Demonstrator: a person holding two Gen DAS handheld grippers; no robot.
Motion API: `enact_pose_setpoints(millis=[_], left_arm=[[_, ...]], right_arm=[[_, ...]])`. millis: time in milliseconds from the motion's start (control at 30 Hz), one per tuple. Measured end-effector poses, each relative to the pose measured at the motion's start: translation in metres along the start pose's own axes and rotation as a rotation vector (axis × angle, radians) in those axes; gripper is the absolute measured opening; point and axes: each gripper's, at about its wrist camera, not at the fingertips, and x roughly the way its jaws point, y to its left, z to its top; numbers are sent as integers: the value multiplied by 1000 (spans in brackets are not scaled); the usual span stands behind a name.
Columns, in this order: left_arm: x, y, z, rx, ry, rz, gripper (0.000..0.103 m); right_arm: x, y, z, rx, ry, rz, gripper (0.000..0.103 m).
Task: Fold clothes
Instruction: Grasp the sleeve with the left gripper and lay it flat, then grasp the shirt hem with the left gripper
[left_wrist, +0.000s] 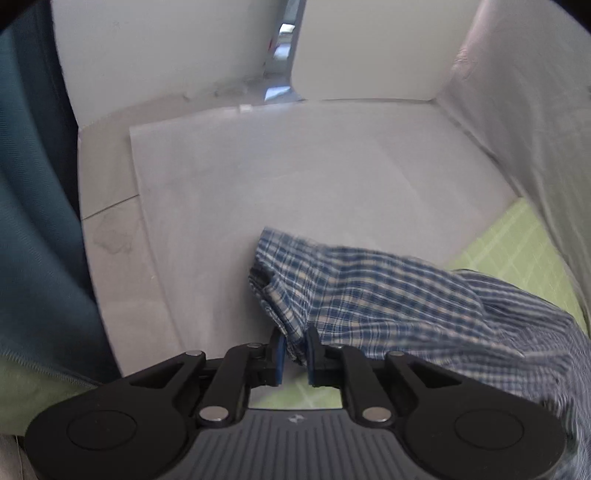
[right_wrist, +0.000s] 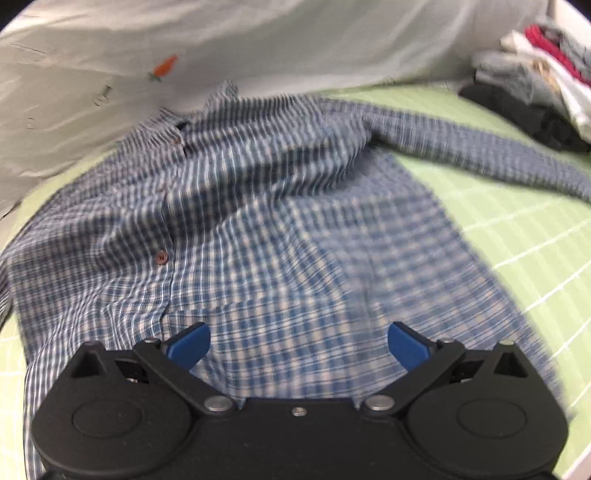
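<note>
A: Black linkage of the left gripper (left_wrist: 295, 354) fills the bottom of its view, and the jaws stand only slightly parted, with a fold of the plaid shirt (left_wrist: 369, 295) hanging between the blue pads (left_wrist: 279, 350). I can't tell whether the pads press on it or it merely hangs there.

B: So it could slip?

A: That's my worry. If the fabric drops out now, the sleeve end will fall bunched at the mat's edge, partly over the white sheet (left_wrist: 295, 177) beyond, and the fold will come out crooked.

B: And the other side?

A: Right gripper (right_wrist: 297, 343) has its jaws wide apart, holding nothing, above the shirt's front. Past it the button placket (right_wrist: 161, 256) and collar lie rumpled on the green mat (right_wrist: 517, 229); one sleeve trails towards a pile of clothes (right_wrist: 535, 92) at the far corner. Folding over those wrinkles would likely trap them
</note>
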Motion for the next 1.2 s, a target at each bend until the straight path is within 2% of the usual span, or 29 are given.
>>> enact_pose_setpoints(millis=[133,300,400,433,533,600,633,667,700,733,767,800,833,900,1000,1100,1200], left_arm=[[-35,-26,-35,119,-24,-63,40],[-62,-75,-109,284,121,-289,58],[-70,-108,-174,428,234,-392,61],[-72,-118,-194,472,264,-416,63],[-73,-144,-238,593,302,-421,63],[-74,-161,-257,694,275,-412,63],[-74,-166,-266,725,270,-403,61],[-74,-171,-274,754,268,-395,60],[-75,-173,-279,767,261,-388,50],[-75,-175,-283,771,250,-375,29],[-76,-176,-285,773,237,-360,17],[-76,-177,-285,769,228,-343,5],[-77,-175,-282,746,232,-342,4],[-82,-170,-275,704,237,-332,3],[-108,-157,-264,706,196,-287,3],[-125,-137,-252,683,186,-253,4],[-121,-122,-249,654,214,-211,5]], right_arm=[[-23,-33,6,-52,-35,-14,103],[-24,-84,4,-36,25,-37,103],[-21,-107,-2,-30,67,-33,102],[-20,-113,-4,-30,81,-31,99],[-21,-126,-12,-44,108,-12,89],[-22,-131,-17,-62,129,11,81],[-23,-134,-20,-71,141,28,69],[-24,-137,-22,-78,148,42,63],[-25,-140,-24,-85,151,52,55],[-26,-142,-25,-92,153,61,48],[-27,-143,-26,-102,152,72,43],[-28,-145,-26,-112,152,89,22],[-29,-148,-26,-118,157,106,1],[-35,-153,-27,-122,159,134,2],[-51,-157,-27,-166,154,147,1],[-74,-159,-31,-210,144,153,1],[-80,-164,-41,-185,195,191,2]])
